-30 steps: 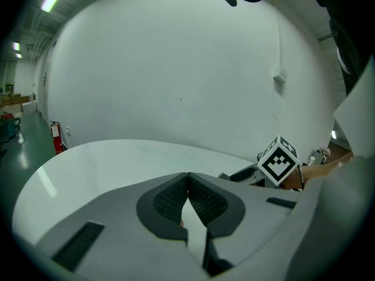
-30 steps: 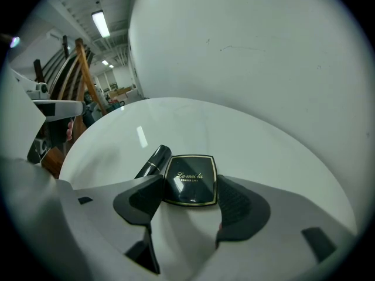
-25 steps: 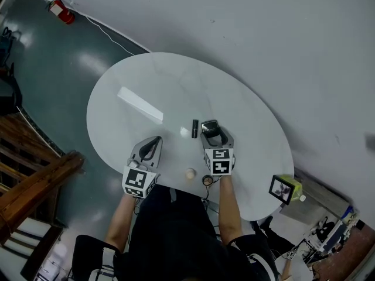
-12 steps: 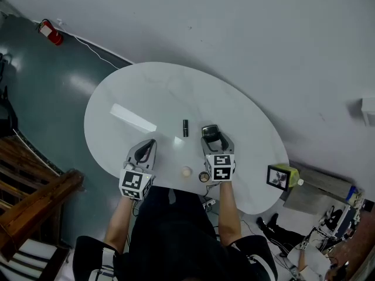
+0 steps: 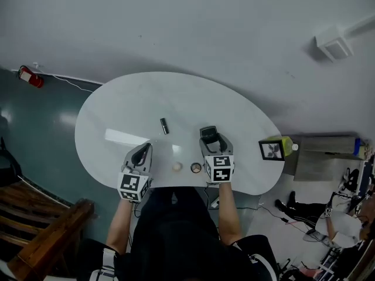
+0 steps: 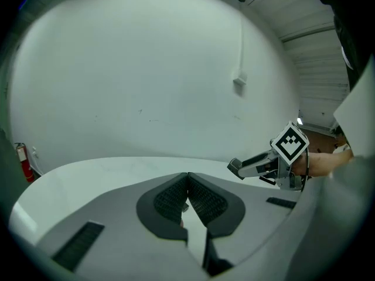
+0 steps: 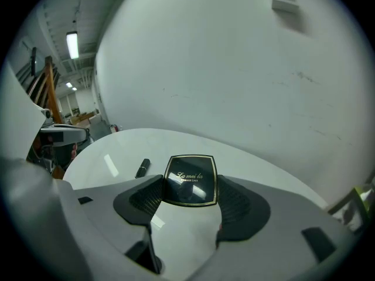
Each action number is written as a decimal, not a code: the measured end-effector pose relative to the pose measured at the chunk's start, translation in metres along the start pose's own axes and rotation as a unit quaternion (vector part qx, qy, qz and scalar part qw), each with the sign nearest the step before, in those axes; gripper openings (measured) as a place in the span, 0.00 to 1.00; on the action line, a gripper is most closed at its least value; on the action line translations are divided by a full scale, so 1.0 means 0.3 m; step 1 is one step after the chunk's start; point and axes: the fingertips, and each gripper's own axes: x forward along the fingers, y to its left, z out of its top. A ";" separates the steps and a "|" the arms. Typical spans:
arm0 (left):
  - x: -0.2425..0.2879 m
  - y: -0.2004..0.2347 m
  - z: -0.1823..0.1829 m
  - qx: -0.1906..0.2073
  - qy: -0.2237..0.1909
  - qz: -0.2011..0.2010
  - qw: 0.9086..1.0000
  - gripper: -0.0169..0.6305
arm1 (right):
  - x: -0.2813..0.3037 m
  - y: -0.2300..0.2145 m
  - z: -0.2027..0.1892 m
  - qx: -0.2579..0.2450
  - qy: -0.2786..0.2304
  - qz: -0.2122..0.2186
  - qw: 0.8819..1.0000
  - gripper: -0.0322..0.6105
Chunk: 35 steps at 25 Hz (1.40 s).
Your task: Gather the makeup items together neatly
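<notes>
My right gripper (image 5: pixel 209 133) is shut on a black square powder compact (image 7: pixel 190 180) with gold print, held just above the white oval table (image 5: pixel 129 98). A black lipstick tube (image 5: pixel 164 126) lies on the table to its left, also seen as the lipstick (image 7: pixel 142 167) in the right gripper view. A small cream ball (image 5: pixel 177 167) and a dark round ring-like item (image 5: pixel 195 167) rest near the front edge, between the two grippers. My left gripper (image 5: pixel 146 147) is shut with nothing in it, its pads (image 6: pixel 202 198) pressed together.
A small framed mirror (image 5: pixel 270 150) leans on a yellow-green box (image 5: pixel 286 144) at the table's right edge. A red fire extinguisher (image 5: pixel 29 76) stands on the floor at far left. A wooden railing (image 5: pixel 47 239) is at lower left. Another person (image 5: pixel 340 224) sits at lower right.
The head view has swung, shifting the table in frame. My right gripper, still holding the compact, now sits farther right of the lipstick. The left gripper stays shut in the same spot.
</notes>
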 end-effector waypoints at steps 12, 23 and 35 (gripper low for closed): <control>0.020 -0.175 -0.036 0.040 0.013 -0.042 0.998 0.05 | -0.205 -0.126 -0.282 0.078 0.011 -0.053 0.995 0.51; -0.032 -0.207 -0.222 0.043 0.045 -0.039 0.997 0.05 | -0.235 -0.078 -0.564 0.119 0.051 -0.060 0.990 0.51; -0.014 -0.227 -0.335 0.043 0.068 -0.045 0.996 0.05 | -0.172 -0.065 -0.717 0.138 0.073 -0.068 0.985 0.51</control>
